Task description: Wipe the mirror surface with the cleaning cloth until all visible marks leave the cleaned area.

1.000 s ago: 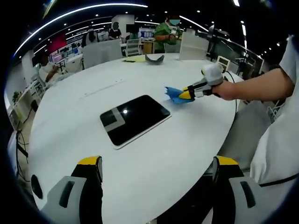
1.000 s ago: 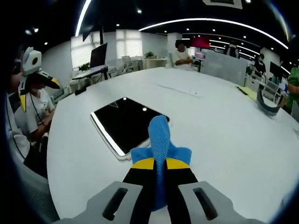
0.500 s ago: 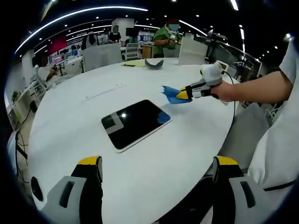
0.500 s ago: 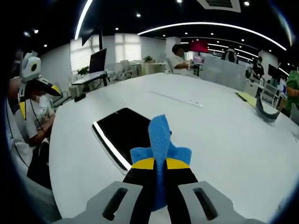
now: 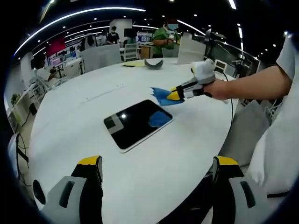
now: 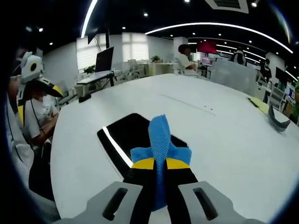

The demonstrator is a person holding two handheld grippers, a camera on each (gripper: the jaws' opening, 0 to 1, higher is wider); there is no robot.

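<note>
Right gripper [image 6: 160, 164]: jaws pressed together on a blue cleaning cloth [image 6: 160, 138], which sticks out ahead of the yellow tips; in the left gripper view this gripper [image 5: 174, 95] is held by a hand [image 5: 214, 88] over the table.
Left gripper [image 5: 158, 163]: jaws wide apart, holding nothing, low over the near edge of the table.
Mirror [image 5: 138, 123]: a dark, flat, rounded rectangle with a pale rim, lying on the white round table [image 5: 93, 140], ahead of the left gripper; it sits just beyond and partly under the cloth in the right gripper view [image 6: 133, 135].
Cloth and mirror: a blue reflection shows in the glass; whether they touch, I cannot tell.
Further off: a dark curved object [image 5: 153, 63] and a yellow sheet [image 5: 133, 63] at the table's far edge.
Surroundings: seated person [image 6: 188, 58] beyond the table, office desks, monitor [image 6: 104, 59].
Writing: none readable.
</note>
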